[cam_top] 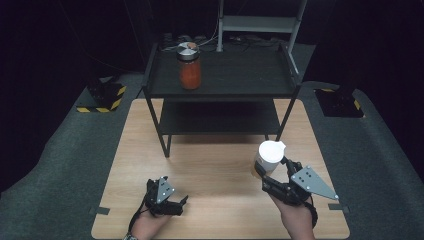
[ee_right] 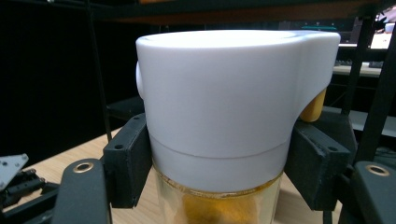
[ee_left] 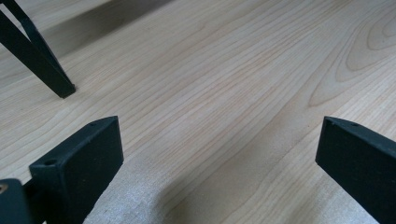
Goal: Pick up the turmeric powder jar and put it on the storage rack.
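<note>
Item: white-lidded jar, clear body with yellow contents, broad white cap with a spout lug on one side. Location: near right part of the wooden table, in front of the black two-tier rack. Long axis close to upright, cap tipped slightly toward the far side in the high view.

Right gripper: clenched on the jar just under the cap, one black jaw against each flank of the white collar, seen close in the right gripper view. Jar directly ahead of the jaws, on their far side, cap level with the rack's lower shelf as framed there. Whether the base touches the tabletop cannot be told; contact point hidden behind the jar and gripper.

Left gripper: released, jaws wide apart with bare wood grain between them. Resting low at the near left of the table, well apart from the jar, a rack leg just beyond it on the far left.

Other stock: red-filled jar with a pale lid, upright on the far left of the rack's top shelf.

Governing relation: rack lies far and slightly left of the held jar; right hand nearer by a wide margin. Probable placement calls for the upright axis kept and clearance over the shelf lip.
</note>
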### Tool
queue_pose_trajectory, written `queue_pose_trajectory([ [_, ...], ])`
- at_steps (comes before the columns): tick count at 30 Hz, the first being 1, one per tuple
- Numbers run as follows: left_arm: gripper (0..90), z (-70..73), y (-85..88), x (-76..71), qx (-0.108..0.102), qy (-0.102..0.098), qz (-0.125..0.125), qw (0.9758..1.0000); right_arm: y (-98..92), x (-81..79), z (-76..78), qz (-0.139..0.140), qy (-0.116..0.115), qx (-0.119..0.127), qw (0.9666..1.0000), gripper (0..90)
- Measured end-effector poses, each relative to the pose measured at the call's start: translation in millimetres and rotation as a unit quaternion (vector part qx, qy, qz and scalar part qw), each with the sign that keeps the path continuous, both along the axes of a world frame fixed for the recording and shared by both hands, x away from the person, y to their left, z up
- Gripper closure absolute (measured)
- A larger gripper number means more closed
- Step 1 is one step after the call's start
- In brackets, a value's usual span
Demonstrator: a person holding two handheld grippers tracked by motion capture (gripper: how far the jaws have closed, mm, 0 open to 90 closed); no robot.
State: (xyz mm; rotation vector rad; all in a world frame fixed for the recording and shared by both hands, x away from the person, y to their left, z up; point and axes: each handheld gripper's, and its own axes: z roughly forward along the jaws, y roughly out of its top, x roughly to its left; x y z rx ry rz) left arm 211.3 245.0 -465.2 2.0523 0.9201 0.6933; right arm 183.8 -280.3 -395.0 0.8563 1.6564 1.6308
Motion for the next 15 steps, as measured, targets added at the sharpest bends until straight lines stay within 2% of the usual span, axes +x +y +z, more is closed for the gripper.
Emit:
queue_pose_trajectory([
  [6,0.9,0.2,0.0,0.3,0.0,0.001,0.0,1.0,2.6,1.3,13.7,0.0,-0.008,-0.001,1.0,30.1],
  [15,1.0,0.2,0.7,0.7,-0.003,0.002,0.001,1.0,7.2,5.3,40.0,-0.002,-0.037,0.006,0.9993,30.1],
])
